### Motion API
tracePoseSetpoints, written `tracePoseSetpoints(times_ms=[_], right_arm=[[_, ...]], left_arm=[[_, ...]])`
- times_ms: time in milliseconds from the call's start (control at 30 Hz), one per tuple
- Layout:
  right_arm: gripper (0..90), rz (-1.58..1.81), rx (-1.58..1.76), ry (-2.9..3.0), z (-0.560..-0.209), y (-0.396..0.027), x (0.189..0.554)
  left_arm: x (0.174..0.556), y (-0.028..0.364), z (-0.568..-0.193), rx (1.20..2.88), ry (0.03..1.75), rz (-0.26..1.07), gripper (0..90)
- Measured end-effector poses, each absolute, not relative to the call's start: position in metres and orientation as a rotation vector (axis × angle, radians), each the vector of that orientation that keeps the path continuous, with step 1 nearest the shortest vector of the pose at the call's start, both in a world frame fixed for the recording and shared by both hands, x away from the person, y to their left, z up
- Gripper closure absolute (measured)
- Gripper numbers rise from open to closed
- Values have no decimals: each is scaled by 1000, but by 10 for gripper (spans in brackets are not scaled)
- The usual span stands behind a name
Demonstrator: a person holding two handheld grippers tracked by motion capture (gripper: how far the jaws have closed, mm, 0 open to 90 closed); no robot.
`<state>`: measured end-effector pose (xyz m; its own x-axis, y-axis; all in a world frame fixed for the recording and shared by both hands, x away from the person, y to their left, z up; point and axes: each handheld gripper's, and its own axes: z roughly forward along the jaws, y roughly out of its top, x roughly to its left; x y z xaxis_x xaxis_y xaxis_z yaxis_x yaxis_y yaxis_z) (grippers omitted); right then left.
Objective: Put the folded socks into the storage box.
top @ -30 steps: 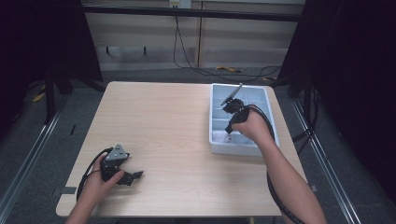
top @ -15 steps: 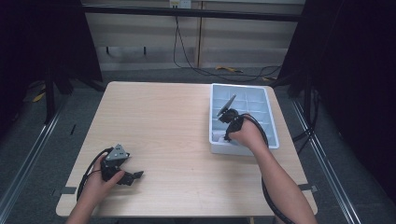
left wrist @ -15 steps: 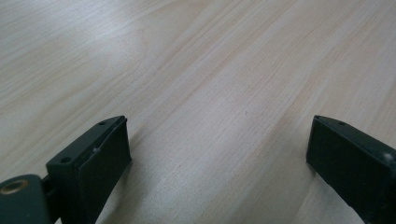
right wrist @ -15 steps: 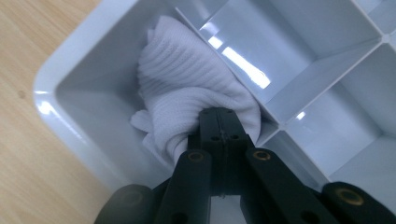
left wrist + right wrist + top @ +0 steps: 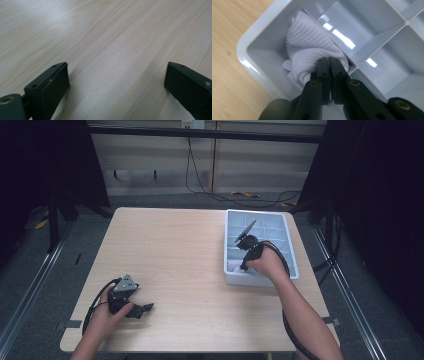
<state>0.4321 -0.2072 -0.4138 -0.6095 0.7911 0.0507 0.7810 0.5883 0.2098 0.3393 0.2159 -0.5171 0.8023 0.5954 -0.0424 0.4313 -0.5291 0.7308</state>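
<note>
Dark curtains and a grey floor with trailing cables are surrounding a pale wooden table. Toward its right edge a light grey divided tray is sitting, split into several compartments. The right gripper is reaching down into the tray's corner compartment nearest the person, where a white ribbed cloth is lying bunched against the divider wall. Its jaws are standing almost together, and they have just been opening slightly, with their tips pressing into the cloth's folds; whether any fabric is pinched between them I cannot tell. The left gripper is resting on the table near its front left corner, well apart from the tray, jaws spread wide over bare wood.
</note>
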Motion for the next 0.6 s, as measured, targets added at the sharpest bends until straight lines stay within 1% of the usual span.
tracePoseSetpoints(times_ms=[200,367,533,600], right_arm=[[845,382,1357,2756,-405,-211,429],[900,401,1336,2778,-398,-206,426],[900,298,1329,2780,-412,-203,430],[900,306,1351,2774,-418,-204,432]], left_arm=[[340,215,-517,2223,750,272,48],[340,215,-517,2222,750,272,47],[340,215,-517,2221,748,272,47],[340,215,-517,2223,749,273,47]])
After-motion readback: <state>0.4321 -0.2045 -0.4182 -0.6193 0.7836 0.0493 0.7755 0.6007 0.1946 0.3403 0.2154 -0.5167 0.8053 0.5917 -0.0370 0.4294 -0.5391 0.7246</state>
